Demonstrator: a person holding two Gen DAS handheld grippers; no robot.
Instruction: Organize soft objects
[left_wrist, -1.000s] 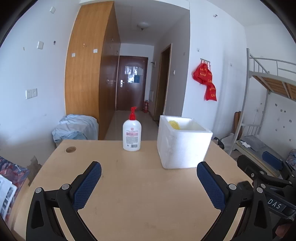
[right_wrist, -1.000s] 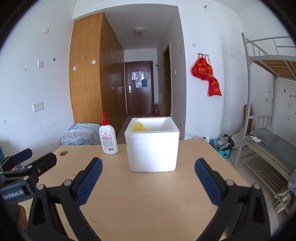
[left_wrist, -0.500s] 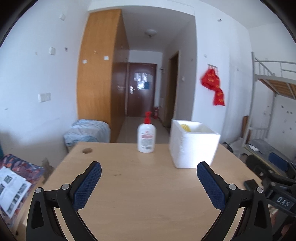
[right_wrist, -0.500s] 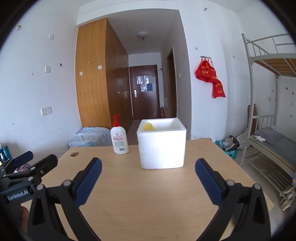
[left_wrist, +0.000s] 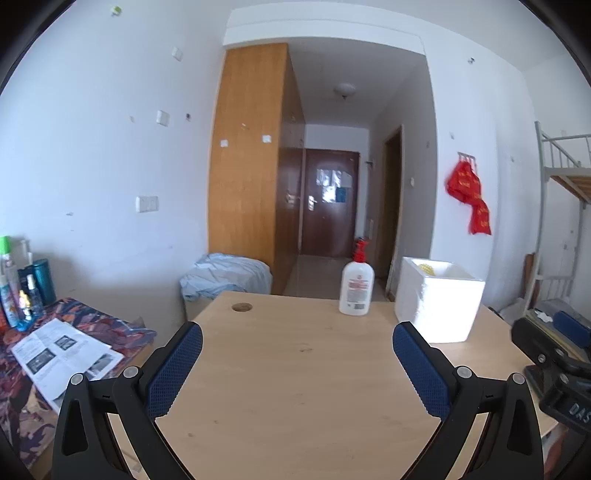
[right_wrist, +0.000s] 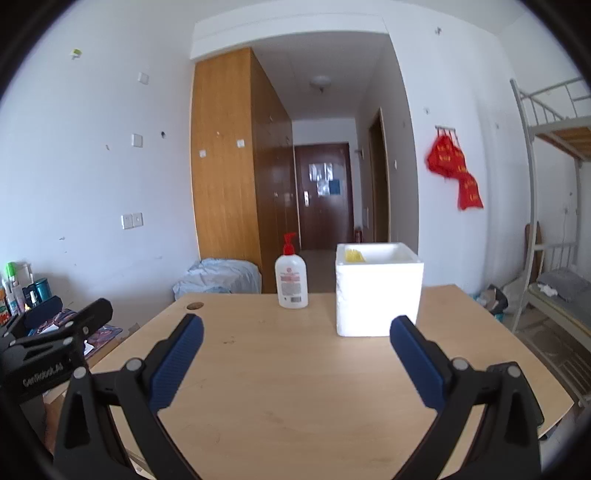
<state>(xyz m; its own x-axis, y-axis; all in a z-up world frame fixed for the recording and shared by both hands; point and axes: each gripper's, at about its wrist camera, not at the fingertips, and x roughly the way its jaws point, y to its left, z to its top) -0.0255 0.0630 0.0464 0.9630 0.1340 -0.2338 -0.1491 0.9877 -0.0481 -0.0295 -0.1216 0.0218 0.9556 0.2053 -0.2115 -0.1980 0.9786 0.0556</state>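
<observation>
Tools: left tool (left_wrist: 297, 363) and right tool (right_wrist: 295, 354) both spread wide, pinching nothing, held over the near edge of the pale wooden tabletop (right_wrist: 295, 387).
Box: white foam box (right_wrist: 378, 291) toward the far right edge, a yellow soft object (right_wrist: 354, 254) inside.
Bottle: white pump bottle with red nozzle (right_wrist: 291, 277) just left of it.
Progress: apparently finished; no other soft object shows on the tabletop.
</observation>
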